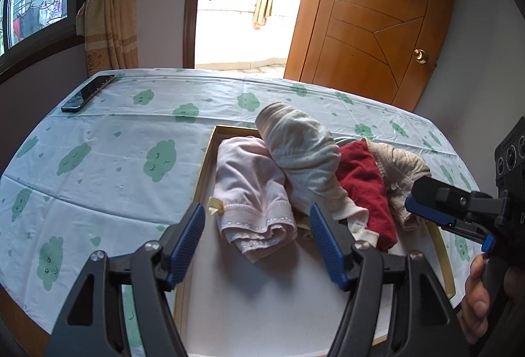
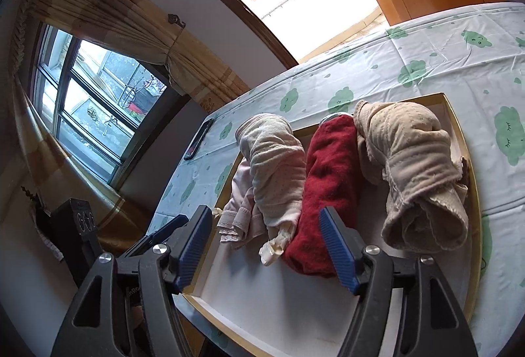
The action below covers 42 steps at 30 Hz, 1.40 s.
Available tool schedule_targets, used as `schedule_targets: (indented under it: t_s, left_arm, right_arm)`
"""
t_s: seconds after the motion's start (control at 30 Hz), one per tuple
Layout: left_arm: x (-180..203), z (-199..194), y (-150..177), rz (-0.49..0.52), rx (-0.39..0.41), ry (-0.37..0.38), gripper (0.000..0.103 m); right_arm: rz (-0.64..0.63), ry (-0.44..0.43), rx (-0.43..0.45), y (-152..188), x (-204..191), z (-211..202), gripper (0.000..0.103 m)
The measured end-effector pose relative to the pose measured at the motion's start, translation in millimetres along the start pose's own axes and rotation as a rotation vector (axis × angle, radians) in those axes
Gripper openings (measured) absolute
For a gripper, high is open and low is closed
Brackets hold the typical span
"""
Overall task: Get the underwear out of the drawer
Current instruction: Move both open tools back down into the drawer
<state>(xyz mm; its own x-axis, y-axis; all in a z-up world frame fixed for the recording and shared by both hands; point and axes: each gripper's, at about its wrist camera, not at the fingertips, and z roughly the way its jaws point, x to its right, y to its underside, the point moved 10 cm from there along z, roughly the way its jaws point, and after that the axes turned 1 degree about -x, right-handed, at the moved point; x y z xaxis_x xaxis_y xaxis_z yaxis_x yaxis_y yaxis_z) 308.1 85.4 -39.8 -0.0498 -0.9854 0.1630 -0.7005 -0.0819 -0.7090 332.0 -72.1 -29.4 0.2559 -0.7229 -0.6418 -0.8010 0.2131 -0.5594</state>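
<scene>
A shallow white drawer tray with a tan rim (image 1: 203, 166) (image 2: 459, 124) lies on the table and holds several rolled underwear: a pale pink one (image 1: 249, 189) (image 2: 239, 189), a cream-grey one (image 1: 302, 153) (image 2: 272, 166), a dark red one (image 1: 364, 186) (image 2: 331, 179) and a beige one (image 1: 400, 170) (image 2: 413, 160). My left gripper (image 1: 257, 237) is open, its jaws either side of the pink one's near end, just above it. My right gripper (image 2: 267, 245) is open over the near ends of the cream-grey and red rolls; it also shows at the tray's right side in the left wrist view (image 1: 439, 212).
The table wears a white cloth with green cloud prints (image 1: 115, 143) (image 2: 443, 38). A black phone (image 1: 88, 93) (image 2: 198, 143) lies at its far left corner. Behind are a wooden door (image 1: 370, 22), a bright doorway, curtains and a window.
</scene>
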Motion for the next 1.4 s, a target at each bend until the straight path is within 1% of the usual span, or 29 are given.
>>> schedule_targets:
  t_s: [0.2, 0.37, 0.53, 0.7, 0.83, 0.97, 1.07, 1.2, 1.3, 1.4]
  left_arm:
    - [3, -27, 15, 0.022, 0.024, 0.013, 0.067]
    - [8, -45, 40, 0.078, 0.035, 0.013, 0.067]
    - [6, -56, 73, 0.109, 0.03, 0.007, 0.067]
    - [3, -65, 106, 0.137, 0.021, -0.001, 0.067]
    - [3, -75, 127, 0.173, 0.02, -0.015, 0.067]
    - [7, -79, 153, 0.243, 0.006, -0.039, 0.067]
    - [10, -75, 175, 0.319, -0.024, -0.068, 0.067]
    - [13, -65, 201, 0.422, -0.07, -0.099, 0.067]
    - [13, -56, 216, 0.456, -0.116, -0.089, 0.067]
    - [11, -49, 225, 0.478, -0.155, -0.083, 0.067]
  right_arm:
    - [-0.041, -0.01, -0.013, 22, -9, -19, 0.07]
    - [-0.138, -0.018, -0.052, 55, -20, -37, 0.071]
    - [-0.218, -0.051, -0.118, 103, -27, -51, 0.074]
    - [-0.322, -0.045, -0.183, 160, -30, -59, 0.075]
    - [-0.357, -0.053, -0.229, 197, -26, -62, 0.075]
    - [-0.38, -0.026, -0.273, 228, -14, -60, 0.075]
    - [-0.372, -0.02, -0.308, 242, -3, -60, 0.075]
    - [-0.379, 0.007, -0.312, 246, 6, -62, 0.076]
    - [-0.386, 0.033, -0.31, 249, 12, -59, 0.077]
    - [-0.377, 0.037, -0.325, 254, 17, -53, 0.077]
